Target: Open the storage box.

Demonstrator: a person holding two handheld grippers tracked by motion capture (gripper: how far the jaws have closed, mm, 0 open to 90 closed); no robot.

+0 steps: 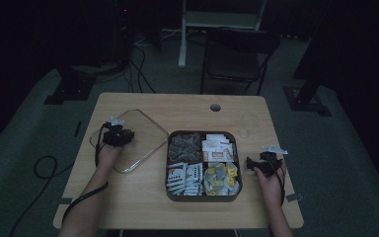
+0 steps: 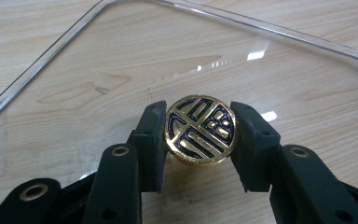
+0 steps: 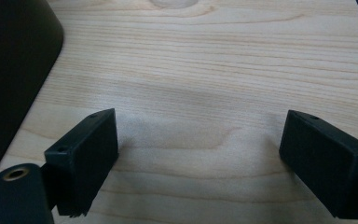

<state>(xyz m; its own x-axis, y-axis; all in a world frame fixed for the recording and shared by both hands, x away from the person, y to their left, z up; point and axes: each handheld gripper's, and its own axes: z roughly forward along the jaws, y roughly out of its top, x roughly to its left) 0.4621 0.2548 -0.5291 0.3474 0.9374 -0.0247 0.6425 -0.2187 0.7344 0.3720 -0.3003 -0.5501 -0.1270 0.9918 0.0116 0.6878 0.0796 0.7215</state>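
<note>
A clear lid (image 1: 138,140) with rounded corners lies flat on the wooden table at the left. Its round gold knob (image 2: 200,128), marked with a dark pattern, sits between the jaws of my left gripper (image 2: 199,140), which is shut on it. In the high view the left gripper (image 1: 117,136) rests over the lid's left part. A dark square box (image 1: 239,165) with four compartments of small packets stands at the table's middle. My right gripper (image 1: 262,164) sits just right of the box. Its jaws stand wide apart over bare wood (image 3: 196,154), holding nothing.
A clear cup (image 1: 247,124) stands behind the right gripper near the table's right edge. A round cable hole (image 1: 215,107) is at the table's back. A dark chair (image 1: 237,59) stands beyond the table. The box's dark corner (image 3: 14,65) is close on the right gripper's left.
</note>
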